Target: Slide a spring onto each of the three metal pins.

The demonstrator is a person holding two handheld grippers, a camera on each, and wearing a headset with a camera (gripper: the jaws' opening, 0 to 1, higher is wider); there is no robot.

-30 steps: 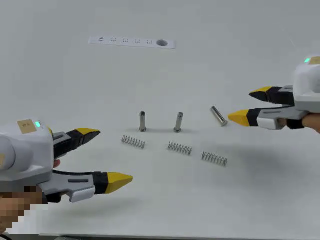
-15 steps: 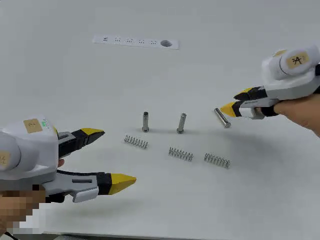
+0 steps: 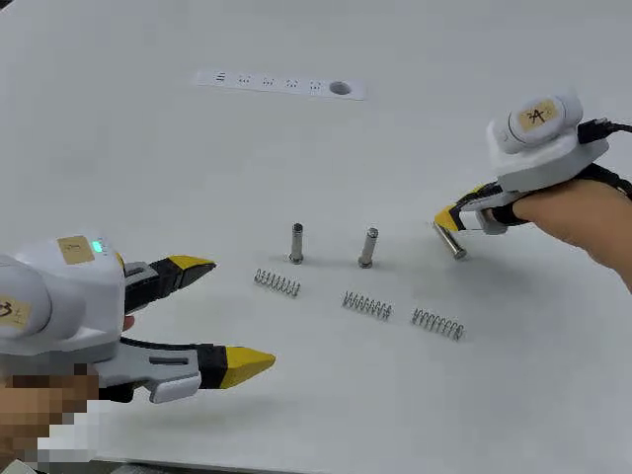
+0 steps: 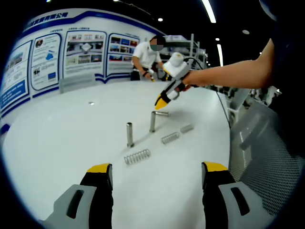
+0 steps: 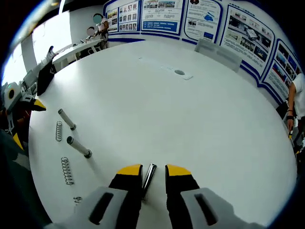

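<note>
**Right gripper (image 5: pixel 153 171) down over the fallen pin (image 5: pixel 148 177)**

Since half a second back the right gripper has rolled over and dropped its tips to the fallen pin, which lies flat on the table (image 3: pixel 148 178). The left gripper (image 3: pixel 229 314) has barely shifted.

Right jaws: narrowly parted, one on each side of the pin's shaft. A sliver of gap shows on both sides, so they are straddling it, not yet clamped.

Left jaws: spread wide, nothing between them, hovering low.

From the left tool:
- nearest spring (image 4: pixel 137 156) just ahead of the tips
- near upright pin (image 4: pixel 129 134) right behind that spring
- far upright pin (image 4: pixel 153 121) further out
- middle spring (image 4: pixel 170 138) and far spring (image 4: pixel 187 128) trailing off toward the right gripper

From the right tool: both standing pins and the springs sit off to the left of its jaws, well apart from the tips.

Step in hand, as I read it: still set-up. All three springs lie loose on the table and no pin wears one. The right tool looks to be fetching the fallen pin, either to stand it up or to hold it for threading.

Next move calls for:
- closing squarely on the shaft, since round steel on a smooth top will likely roll or pivot if caught off-centre
- lifting it level
- narrowing the left jaws a good deal to pinch a spring lightly, without flattening the coils
</note>
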